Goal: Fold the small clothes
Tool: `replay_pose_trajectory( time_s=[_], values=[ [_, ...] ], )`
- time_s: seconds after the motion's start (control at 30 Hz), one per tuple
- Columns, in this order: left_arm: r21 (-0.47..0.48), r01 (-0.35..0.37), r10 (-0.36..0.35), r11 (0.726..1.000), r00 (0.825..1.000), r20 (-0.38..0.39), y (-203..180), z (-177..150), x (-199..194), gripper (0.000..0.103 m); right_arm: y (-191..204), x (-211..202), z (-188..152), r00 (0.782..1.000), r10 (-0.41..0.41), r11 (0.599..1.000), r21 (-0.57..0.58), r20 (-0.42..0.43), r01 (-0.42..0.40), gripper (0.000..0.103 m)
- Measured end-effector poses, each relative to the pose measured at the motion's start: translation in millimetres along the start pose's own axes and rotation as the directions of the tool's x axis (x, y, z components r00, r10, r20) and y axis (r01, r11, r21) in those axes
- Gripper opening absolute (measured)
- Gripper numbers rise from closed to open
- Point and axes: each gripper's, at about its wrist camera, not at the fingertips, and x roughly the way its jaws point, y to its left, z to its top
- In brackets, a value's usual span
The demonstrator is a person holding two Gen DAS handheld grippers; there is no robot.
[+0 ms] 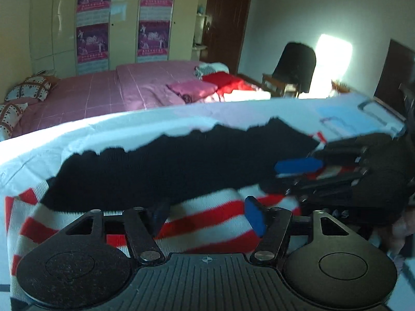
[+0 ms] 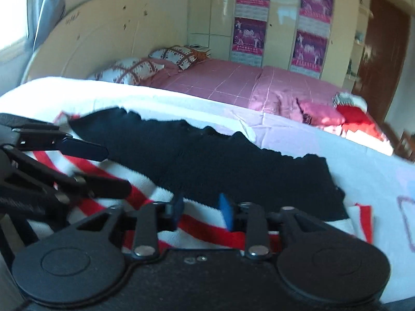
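Note:
A small knitted garment lies on the white-covered surface point(image 1: 155, 119): a black part point(image 1: 181, 165) over a red and white striped part point(image 1: 212, 217). It also shows in the right wrist view, black part point(image 2: 233, 165), striped part point(image 2: 160, 194). My left gripper point(image 1: 207, 215) is open, its blue-padded fingers over the striped edge. My right gripper point(image 2: 201, 208) is open over the striped part. Each gripper shows in the other's view: the right one point(image 1: 298, 173) at the garment's right end, the left one point(image 2: 103, 165) at its left end, both with jaws apart.
Behind the white surface is a bed with a pink cover point(image 1: 116, 90), patterned pillows point(image 2: 145, 67), and folded pink point(image 1: 192, 88) and red point(image 1: 228, 80) clothes. A dark chair point(image 1: 295, 67) stands at the far right. Wardrobes with posters point(image 1: 153, 15) line the back wall.

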Motion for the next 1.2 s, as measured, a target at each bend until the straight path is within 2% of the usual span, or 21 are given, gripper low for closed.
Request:
replay_pose_trajectory(
  time_s=[0.1,0.13,0.23,0.27,0.33,0.37,0.43,0.53,0.63,0.7,0.77,0.8,0.93,1.0,1.03,1.13,1.2],
  values=[
    [-0.029,-0.051,0.052,0.998,0.999,0.01,21,-14,-13,0.064,-20,-7,-10,0.997,-0.076,0.997,-0.01,-0.03,0.076,0.034],
    [-0.05,-0.067,0.068,0.996,0.998,0.012,33,-18,-19,0.064,-34,-13,-15,0.996,-0.083,0.996,0.017,-0.035,0.084,0.033],
    [-0.073,-0.151,0.153,0.986,0.988,0.023,64,-36,-43,0.064,-72,-29,-32,0.983,-0.178,0.981,0.071,-0.051,0.182,0.031],
    [-0.08,-0.157,0.16,0.984,0.987,0.028,71,-42,-50,0.064,-83,-35,-37,0.979,-0.194,0.975,0.097,-0.061,0.199,0.032],
    [-0.07,-0.192,0.194,0.979,0.981,0.019,76,-46,-61,0.064,-94,-43,-45,0.973,-0.218,0.967,0.12,-0.079,0.226,0.036],
    [-0.072,-0.219,0.22,0.973,0.975,0.009,73,-44,-66,0.064,-95,-50,-47,0.972,-0.221,0.963,0.141,-0.075,0.23,0.033],
    [-0.105,-0.205,0.212,0.973,0.975,0.06,64,-39,-86,0.064,-87,-69,-47,0.981,-0.193,0.965,0.18,-0.018,0.193,0.03],
    [-0.126,-0.146,0.161,0.981,0.979,0.122,38,-38,-104,0.064,-47,-92,-45,0.991,-0.107,0.98,0.175,0.076,0.092,0.031],
    [-0.126,-0.098,0.111,0.987,0.989,0.1,10,-45,-98,0.064,5,-86,-44,0.997,-0.004,0.994,0.113,0.083,-0.005,0.031],
    [-0.138,-0.08,0.091,0.987,0.993,0.074,-7,-52,-91,0.064,32,-79,-42,0.997,0.024,0.996,0.082,0.075,-0.03,0.033],
    [-0.138,-0.089,0.097,0.986,0.994,0.048,-20,-61,-85,0.064,48,-72,-44,0.997,0.041,0.996,0.081,0.06,-0.045,0.035],
    [-0.129,-0.111,0.117,0.985,0.992,0.041,-26,-66,-84,0.064,52,-68,-46,0.998,0.045,0.995,0.082,0.047,-0.049,0.033],
    [-0.158,-0.127,0.136,0.979,0.989,0.05,-23,-78,-91,0.064,50,-67,-56,1.0,0.005,0.997,0.083,0.019,-0.006,0.035],
    [-0.142,-0.18,0.186,0.973,0.982,0.035,-18,-81,-99,0.064,43,-79,-63,0.999,-0.039,0.994,0.101,0.012,0.037,0.035],
    [-0.141,-0.203,0.209,0.969,0.978,0.025,-12,-82,-102,0.064,36,-83,-65,0.998,-0.062,0.992,0.108,0.008,0.061,0.035],
    [-0.209,-0.212,0.221,0.955,0.975,0.024,15,-97,-119,0.064,6,-97,-82,0.994,-0.113,0.983,0.142,-0.009,0.113,0.035],
    [-0.219,-0.221,0.231,0.95,0.973,0.022,28,-107,-129,0.064,-14,-106,-93,0.989,-0.148,0.974,0.17,-0.022,0.15,0.035]
  ],
)
